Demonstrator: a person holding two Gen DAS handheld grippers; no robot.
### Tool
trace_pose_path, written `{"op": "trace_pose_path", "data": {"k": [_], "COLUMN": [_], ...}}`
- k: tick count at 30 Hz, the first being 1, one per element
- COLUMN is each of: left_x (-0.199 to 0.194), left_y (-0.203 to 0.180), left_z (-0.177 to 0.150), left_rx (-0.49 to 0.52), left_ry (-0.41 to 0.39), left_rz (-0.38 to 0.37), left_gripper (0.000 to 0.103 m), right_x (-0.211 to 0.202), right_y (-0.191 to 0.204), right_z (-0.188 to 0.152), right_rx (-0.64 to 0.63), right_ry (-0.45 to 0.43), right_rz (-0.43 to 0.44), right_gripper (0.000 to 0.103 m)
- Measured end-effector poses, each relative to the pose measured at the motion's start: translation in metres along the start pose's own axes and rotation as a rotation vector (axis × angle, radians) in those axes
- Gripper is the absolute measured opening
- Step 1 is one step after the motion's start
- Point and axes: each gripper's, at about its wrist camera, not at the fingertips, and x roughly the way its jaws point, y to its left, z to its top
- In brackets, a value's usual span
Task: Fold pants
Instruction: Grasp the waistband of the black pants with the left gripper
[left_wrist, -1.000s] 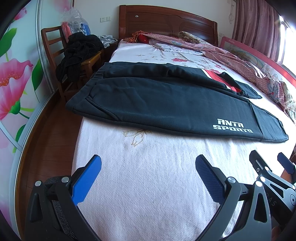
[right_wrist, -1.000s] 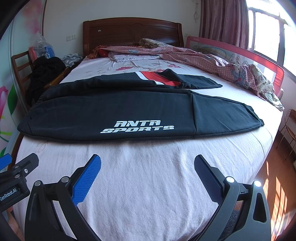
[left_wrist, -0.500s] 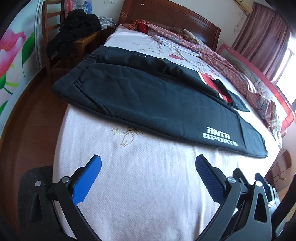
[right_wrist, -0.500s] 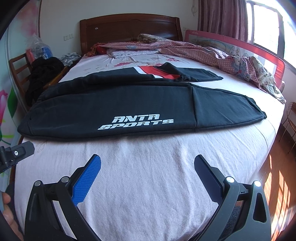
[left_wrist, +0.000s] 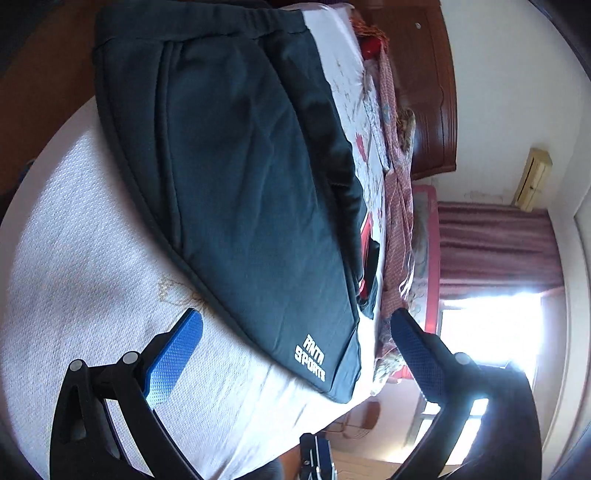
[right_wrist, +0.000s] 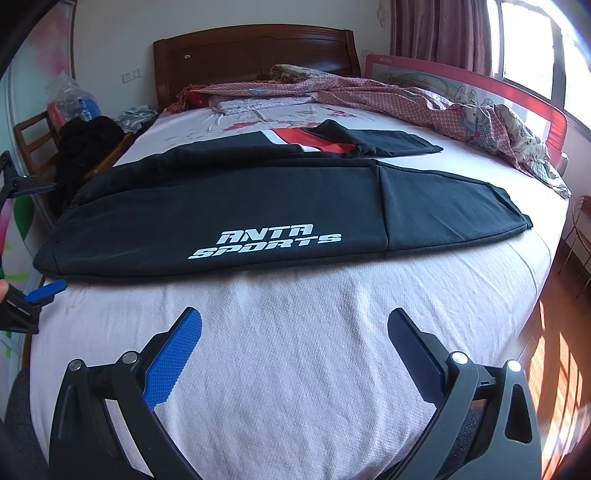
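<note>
Black pants (right_wrist: 288, 206) with white "ANTA SPORTS" lettering lie flat across the bed, waistband to the left, legs to the right, a red and white stripe on the far leg. In the left wrist view the pants (left_wrist: 251, 177) appear rotated, waistband at the top. My left gripper (left_wrist: 295, 325) is open and empty, rolled sideways, above the near edge of the pants; it also shows at the left edge of the right wrist view (right_wrist: 33, 295). My right gripper (right_wrist: 295, 321) is open and empty over the bare sheet in front of the pants.
The white textured sheet (right_wrist: 295, 369) covers the bed. A red checked quilt (right_wrist: 424, 99) lies along the far right by a red bed rail (right_wrist: 517, 96). A wooden headboard (right_wrist: 255, 51) stands at the back. A chair with dark clothes (right_wrist: 85, 147) stands at the left.
My left gripper has rolled sharply sideways and moved closer over the near edge of the pants. My right gripper has moved slightly nearer the pants. Both stay open.
</note>
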Motion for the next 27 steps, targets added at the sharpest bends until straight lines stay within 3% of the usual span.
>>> {"op": "trace_pose_path", "data": {"k": [9,14,20,25,26,27], "left_x": [0.014,0.014,0.012,0.003,0.002,0.003], "left_y": [0.014,0.005,0.012,0.015,0.013,0.012], "left_z": [0.016,0.031,0.047,0.052,0.053,0.054], "left_rx": [-0.172,-0.171,-0.258,-0.230,-0.206,-0.191], "left_ry": [-0.028,-0.069,-0.099,-0.160,-0.165,-0.163], "left_rz": [-0.004,-0.004,-0.006,-0.037,-0.024,0.015], "left_gripper": [0.101,0.101,0.101,0.101,0.099,0.083], "right_x": [0.005,0.007,0.008,0.009,0.010,0.012], "right_y": [0.002,0.002,0.001,0.001,0.001,0.001], "right_z": [0.000,-0.001,-0.001,-0.003,-0.003,-0.003], "right_rx": [-0.002,0.000,0.003,0.004,0.006,0.007], "right_ry": [0.020,0.030,0.035,0.042,0.046,0.051], "right_rz": [0.003,0.002,0.001,0.007,0.008,0.009], "right_gripper": [0.100,0.100,0.100,0.100,0.100,0.100]}}
